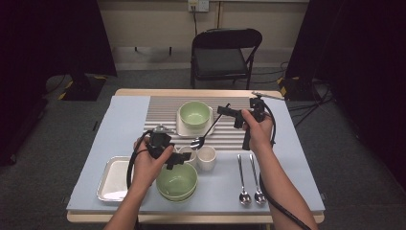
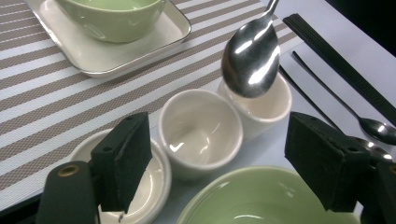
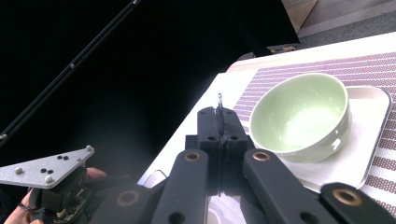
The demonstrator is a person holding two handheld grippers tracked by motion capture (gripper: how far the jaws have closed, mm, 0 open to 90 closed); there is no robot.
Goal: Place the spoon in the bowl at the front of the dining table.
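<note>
Right gripper (image 1: 229, 112) is clamped on the spoon (image 1: 206, 132), its scoop hanging below and ahead over the white cup (image 1: 207, 158). Left gripper (image 1: 176, 160) stands empty, jaws wide. Lower it gently, keeping the scoop centred.

Looks like a lab or recording studio set up for staged tabletop work, not a home. Black curtains (image 1: 57, 38) on both sides, grey carpet floor (image 1: 43, 143), bare beige wall with a socket (image 1: 198, 5) and a cable running down. Empty black folding chair (image 1: 225, 55) behind a small table (image 1: 287, 120) with a blue cover and striped mat (image 1: 163, 112). Tableware laid out neatly: green bowls (image 1: 194, 114), white cups (image 1: 206, 158), spoons (image 1: 244, 182), metal tray (image 1: 111, 179).
</note>
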